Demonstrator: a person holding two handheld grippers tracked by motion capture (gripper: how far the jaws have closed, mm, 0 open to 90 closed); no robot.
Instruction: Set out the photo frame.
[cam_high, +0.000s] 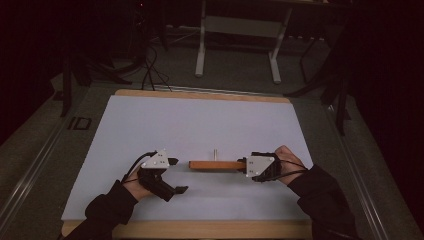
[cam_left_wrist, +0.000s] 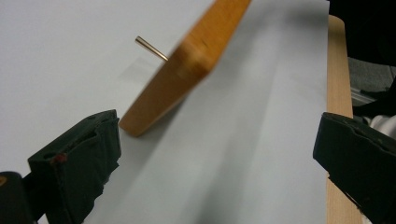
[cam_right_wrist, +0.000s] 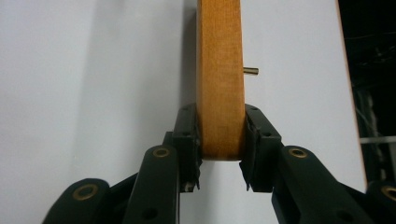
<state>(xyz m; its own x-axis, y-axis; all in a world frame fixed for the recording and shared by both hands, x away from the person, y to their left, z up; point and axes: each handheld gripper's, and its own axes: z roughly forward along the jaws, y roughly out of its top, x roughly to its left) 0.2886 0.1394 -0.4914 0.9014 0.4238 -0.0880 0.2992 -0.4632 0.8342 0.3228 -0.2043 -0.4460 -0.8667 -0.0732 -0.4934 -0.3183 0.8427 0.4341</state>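
Note:
A flat wooden board (cam_high: 215, 165) with a thin brass peg (cam_high: 215, 152) standing out of it is held edge-on just above the white tabletop. My right gripper (cam_right_wrist: 221, 136) is shut on the board's (cam_right_wrist: 220, 79) near end, a pad on each face; the peg (cam_right_wrist: 251, 71) juts from its right side. In the high view that gripper (cam_high: 246, 165) grips the board's right end. My left gripper (cam_high: 177, 176) stands open just left of the board's free end, nothing between its fingers. From the left gripper view (cam_left_wrist: 219, 154) the board (cam_left_wrist: 187, 65) hangs ahead, peg (cam_left_wrist: 152, 48) pointing left.
The white table surface (cam_high: 200, 125) has a wooden rim (cam_high: 200, 230) along the near edge and at the far edge. Beyond the table stand a desk frame's white legs (cam_high: 201, 55) and cables on the dark floor.

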